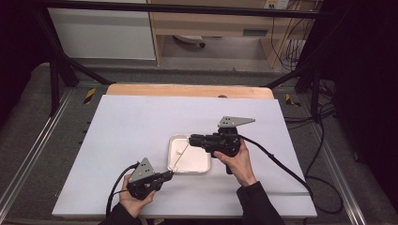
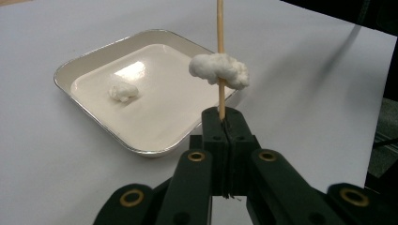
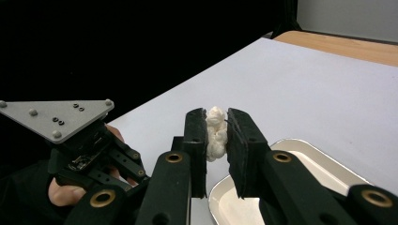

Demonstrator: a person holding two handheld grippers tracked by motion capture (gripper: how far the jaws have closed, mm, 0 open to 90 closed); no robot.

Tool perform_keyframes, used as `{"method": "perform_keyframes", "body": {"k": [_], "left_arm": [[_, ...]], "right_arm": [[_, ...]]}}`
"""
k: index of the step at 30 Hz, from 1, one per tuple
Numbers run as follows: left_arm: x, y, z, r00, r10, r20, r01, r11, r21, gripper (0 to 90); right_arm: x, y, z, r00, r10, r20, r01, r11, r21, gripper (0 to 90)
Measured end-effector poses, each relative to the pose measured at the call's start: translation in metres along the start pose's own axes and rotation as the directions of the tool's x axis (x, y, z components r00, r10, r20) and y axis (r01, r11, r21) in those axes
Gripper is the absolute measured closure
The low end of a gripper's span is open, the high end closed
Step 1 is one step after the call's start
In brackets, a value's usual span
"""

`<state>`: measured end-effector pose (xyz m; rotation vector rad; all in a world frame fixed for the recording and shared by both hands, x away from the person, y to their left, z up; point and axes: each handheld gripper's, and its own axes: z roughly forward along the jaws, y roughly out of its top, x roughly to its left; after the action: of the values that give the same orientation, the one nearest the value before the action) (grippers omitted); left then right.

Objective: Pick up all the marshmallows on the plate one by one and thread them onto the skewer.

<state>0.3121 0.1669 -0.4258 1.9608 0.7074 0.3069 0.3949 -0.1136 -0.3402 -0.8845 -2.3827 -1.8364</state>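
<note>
My left gripper (image 1: 170, 174) (image 2: 224, 117) is shut on the base of a thin wooden skewer (image 1: 181, 156) (image 2: 219, 28). A white fluffy lump (image 2: 219, 70) is threaded on the skewer just above the jaws. The skewer slants up over the shallow white tray (image 1: 187, 171) (image 2: 94, 51) to my right gripper (image 1: 191, 139) (image 3: 217, 122). That gripper is shut on a second white lump (image 3: 216, 132), held above the tray's rim (image 3: 300, 145). I cannot tell whether the skewer's tip is inside this lump. A third lump (image 2: 123, 91) (image 1: 179, 152) lies loose in the tray.
The tray stands on a white sheet (image 1: 131, 131) that covers the table, with a wooden edge (image 1: 187, 90) at the far side. Black cables (image 1: 281, 164) trail from both grippers. The left gripper's grey plate (image 3: 56, 117) and hand sit close to the right jaws.
</note>
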Motion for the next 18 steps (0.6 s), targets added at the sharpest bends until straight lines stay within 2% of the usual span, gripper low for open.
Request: {"method": "perform_keyframes", "body": {"k": [12,18], "left_arm": [[-0.0011,-0.0013,0.0012,0.9997,0.023,-0.005,-0.023,0.9997,0.003,88.8],[-0.0036,-0.0014,0.0036,0.9986,0.051,-0.013,-0.050,0.9983,0.029,88.7]], "right_arm": [[0.0003,-0.0029,0.0034,0.9995,0.010,-0.031,-0.009,1.000,0.022,80.8],[0.0009,-0.0044,0.0051,0.9989,0.009,-0.045,-0.007,0.999,0.035,81.9]]}}
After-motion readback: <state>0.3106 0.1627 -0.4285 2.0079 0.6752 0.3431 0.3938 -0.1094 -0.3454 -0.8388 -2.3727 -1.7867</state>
